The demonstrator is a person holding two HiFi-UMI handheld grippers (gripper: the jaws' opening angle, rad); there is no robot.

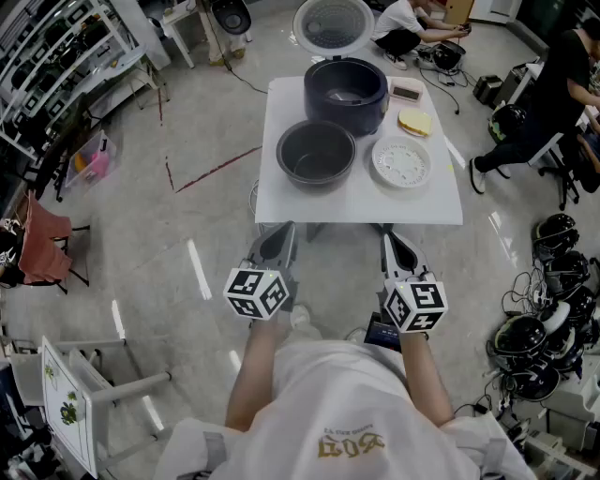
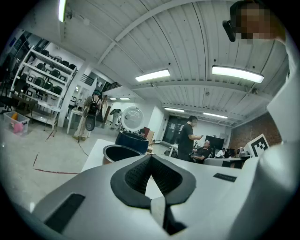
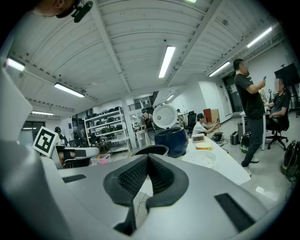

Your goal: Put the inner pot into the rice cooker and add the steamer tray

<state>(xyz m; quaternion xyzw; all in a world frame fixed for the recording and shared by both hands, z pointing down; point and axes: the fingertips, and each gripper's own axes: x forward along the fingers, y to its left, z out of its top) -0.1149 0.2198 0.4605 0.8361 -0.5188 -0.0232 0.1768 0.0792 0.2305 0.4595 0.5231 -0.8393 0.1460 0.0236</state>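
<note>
A dark blue rice cooker point(image 1: 345, 94) stands at the back of a white table point(image 1: 361, 197) with its white lid point(image 1: 333, 23) tipped up behind it. In front of it sits the dark inner pot point(image 1: 316, 153), and to the pot's right lies the white perforated steamer tray point(image 1: 401, 161). Both grippers hang short of the table's near edge, apart from everything on it. My left gripper point(image 1: 279, 232) is shut and empty, and so is my right gripper point(image 1: 394, 241). The pot point(image 2: 119, 153) and cooker point(image 2: 132, 141) show ahead in the left gripper view; the pot point(image 3: 150, 150), cooker point(image 3: 171, 140) and tray point(image 3: 202, 160) in the right gripper view.
A small timer point(image 1: 407, 91) and a yellow sponge-like pad point(image 1: 414, 122) lie at the table's back right. People sit and stand to the right and behind. Helmets point(image 1: 553, 281) and cables litter the floor at right; shelving point(image 1: 56, 66) and a red chair point(image 1: 42, 246) stand at left.
</note>
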